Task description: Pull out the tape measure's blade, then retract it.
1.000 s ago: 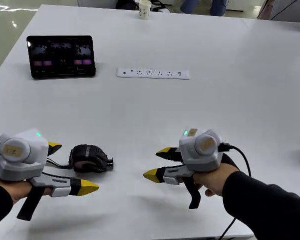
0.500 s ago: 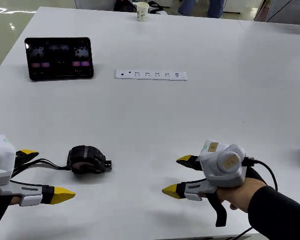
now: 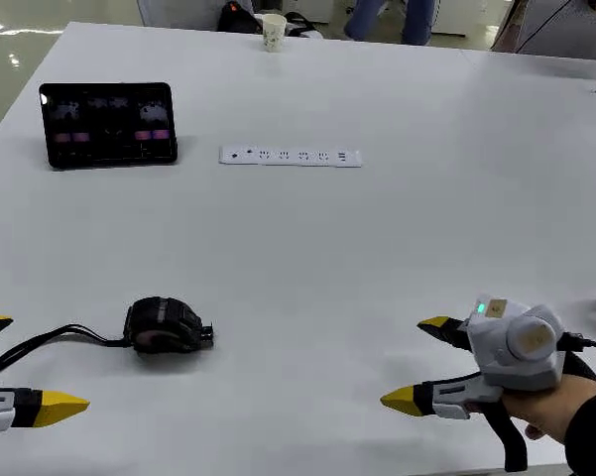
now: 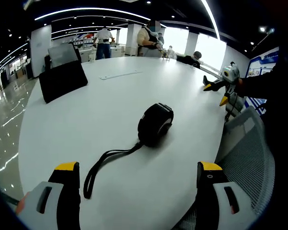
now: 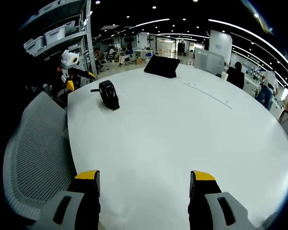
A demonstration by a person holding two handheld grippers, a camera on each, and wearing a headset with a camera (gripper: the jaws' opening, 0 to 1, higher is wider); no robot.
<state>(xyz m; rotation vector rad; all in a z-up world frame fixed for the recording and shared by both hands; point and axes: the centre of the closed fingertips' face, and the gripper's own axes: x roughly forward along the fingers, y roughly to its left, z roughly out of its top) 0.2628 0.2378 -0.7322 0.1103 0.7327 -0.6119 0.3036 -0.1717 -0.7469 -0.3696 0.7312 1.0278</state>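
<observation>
A black tape measure lies on the white table, its blade drawn in and its black wrist strap trailing to the left. In the left gripper view the tape measure sits ahead of my open left gripper, a short way beyond the yellow fingertips. At the left edge of the head view the left gripper stands open, apart from the strap. My right gripper is open and holds nothing, far to the right of the case. The right gripper view shows the tape measure far off.
A dark tablet stands at the back left, a white power strip lies mid-table and a paper cup sits at the far edge. A grey mesh chair is by the table's near edge. People stand in the background.
Both grippers have drawn apart: the left one has slid back to the left away from the tape measure, the right one has moved right and nearer to me. The tape measure lies still.
</observation>
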